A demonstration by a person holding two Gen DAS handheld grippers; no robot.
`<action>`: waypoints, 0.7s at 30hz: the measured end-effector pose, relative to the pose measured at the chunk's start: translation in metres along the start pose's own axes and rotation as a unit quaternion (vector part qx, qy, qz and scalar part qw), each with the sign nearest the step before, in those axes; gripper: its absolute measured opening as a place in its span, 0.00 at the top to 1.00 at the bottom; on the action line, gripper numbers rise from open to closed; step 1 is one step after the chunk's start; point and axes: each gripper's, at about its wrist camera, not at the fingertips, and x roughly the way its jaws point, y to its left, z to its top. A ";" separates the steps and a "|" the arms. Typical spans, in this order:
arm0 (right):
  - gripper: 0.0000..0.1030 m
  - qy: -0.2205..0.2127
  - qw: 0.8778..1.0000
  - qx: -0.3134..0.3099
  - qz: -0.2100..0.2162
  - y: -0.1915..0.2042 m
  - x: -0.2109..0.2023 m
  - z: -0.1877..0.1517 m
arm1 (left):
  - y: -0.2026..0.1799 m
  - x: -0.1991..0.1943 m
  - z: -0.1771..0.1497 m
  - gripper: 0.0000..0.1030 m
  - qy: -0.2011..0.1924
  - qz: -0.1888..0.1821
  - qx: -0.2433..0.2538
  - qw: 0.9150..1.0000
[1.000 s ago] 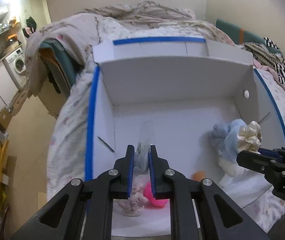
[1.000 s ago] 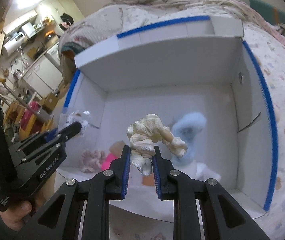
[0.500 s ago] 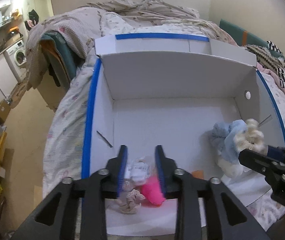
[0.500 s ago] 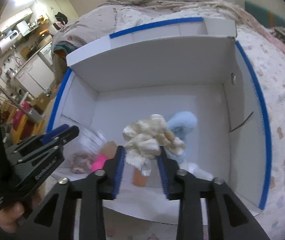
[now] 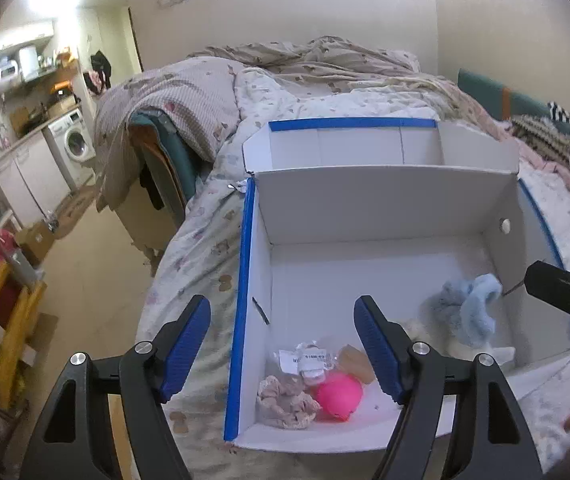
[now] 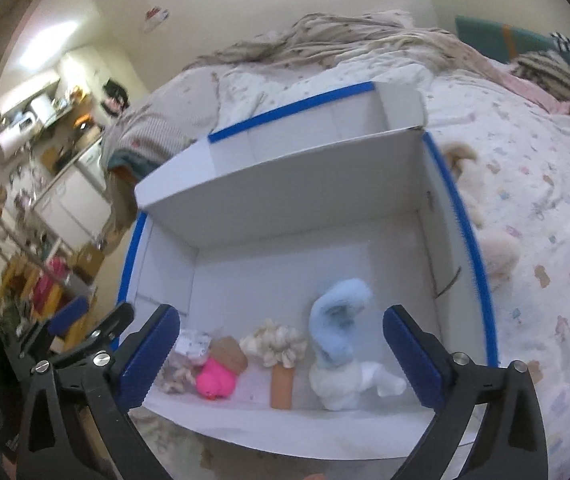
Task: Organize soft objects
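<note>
Now both grippers, left [image 5: 283, 344] and right [image 6: 281, 354], are hovering released over the white box [image 6: 285, 188]. Inside it, a cream scrunchie [image 6: 275, 344] is lying beside a blue scrunchie [image 6: 337, 320]; careless reaching risks snagging them back out.

The left tool [image 5: 283, 350] is built of black angular struts with triangular cut-outs; silver round screws are set at the joints; ribbed blue pads [image 5: 377, 354] line the fingers. The right tool [image 6: 281, 354] is made alike, with blue pads [image 6: 411, 354] and silver screws.
</note>
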 end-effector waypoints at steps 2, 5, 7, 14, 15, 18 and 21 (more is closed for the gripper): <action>0.00 -0.006 1.000 0.008 0.001 -0.003 -0.003 0.002 | 0.005 -0.006 0.000 0.30 -0.001 -0.013 -0.001 1.000; 0.00 -0.025 1.000 0.017 -0.009 -0.005 -0.012 0.004 | 0.014 -0.019 -0.001 0.30 -0.007 -0.021 0.007 1.000; 0.00 -0.033 0.999 0.020 -0.017 -0.007 -0.020 0.004 | 0.019 -0.029 -0.003 0.30 -0.012 -0.013 0.004 1.000; 0.00 -0.025 0.996 -0.002 -0.085 -0.005 -0.035 -0.014 | 0.041 -0.048 -0.022 0.24 -0.006 0.005 -0.002 1.000; 0.00 -0.019 0.995 -0.010 -0.093 -0.004 -0.035 -0.018 | 0.044 -0.049 -0.025 0.23 0.002 0.004 -0.007 1.000; 0.00 0.008 0.995 -0.014 -0.097 -0.003 -0.034 -0.031 | 0.052 -0.052 -0.034 0.10 0.017 -0.001 -0.022 1.000; 0.00 0.032 0.995 -0.007 -0.092 -0.005 -0.036 -0.047 | 0.059 -0.058 -0.044 0.05 0.025 0.000 -0.039 0.999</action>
